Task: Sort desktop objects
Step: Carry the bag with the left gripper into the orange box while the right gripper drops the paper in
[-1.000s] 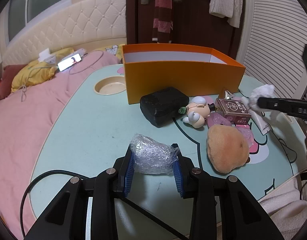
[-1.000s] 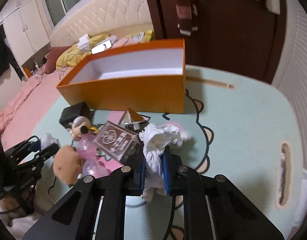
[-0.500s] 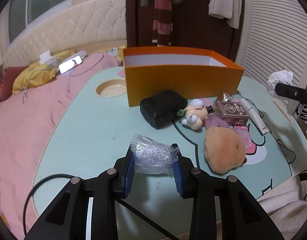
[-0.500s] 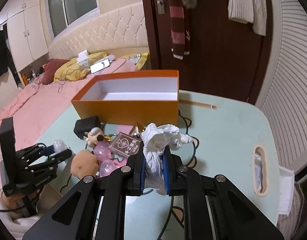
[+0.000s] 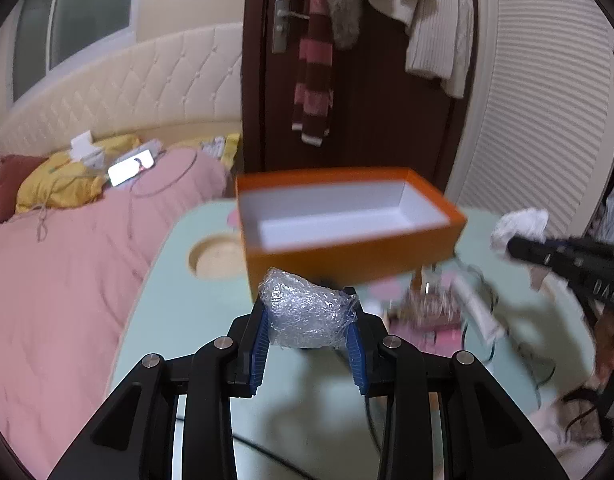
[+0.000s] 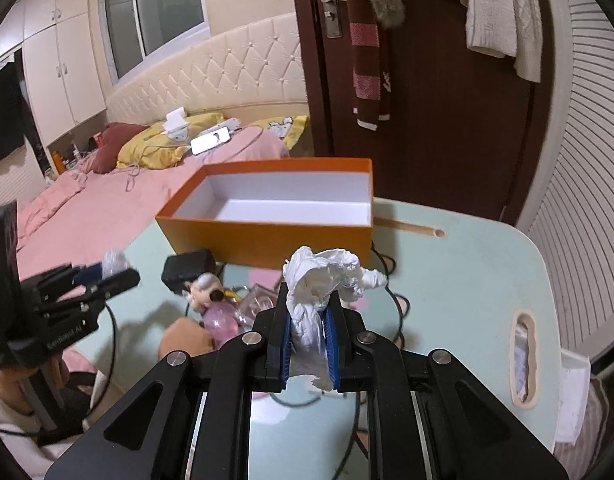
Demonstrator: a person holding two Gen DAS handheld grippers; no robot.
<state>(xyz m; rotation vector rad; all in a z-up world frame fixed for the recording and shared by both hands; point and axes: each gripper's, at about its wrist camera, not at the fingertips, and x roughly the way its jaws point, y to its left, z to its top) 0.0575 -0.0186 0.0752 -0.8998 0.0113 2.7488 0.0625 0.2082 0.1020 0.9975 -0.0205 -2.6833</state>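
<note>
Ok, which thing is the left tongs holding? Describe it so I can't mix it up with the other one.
Start at the open orange box on the pale green table; just in front of its near wall, the left tongs are shut on a wad of crinkled clear plastic wrap. It is shiny and see-through, unlike the matte white crumpled tissue in the right tongs.

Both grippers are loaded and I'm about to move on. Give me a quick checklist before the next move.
1. Left gripper shut on the bubble wrap wad: ok.
2. Right gripper shut on the crumpled tissue: ok.
3. Both loads clear of the table: ok.
4. Orange box open, inside bare: ok.
5. Grippers apart from each other: ok.
6. Whether these loads belong in the box: cannot tell.
</note>
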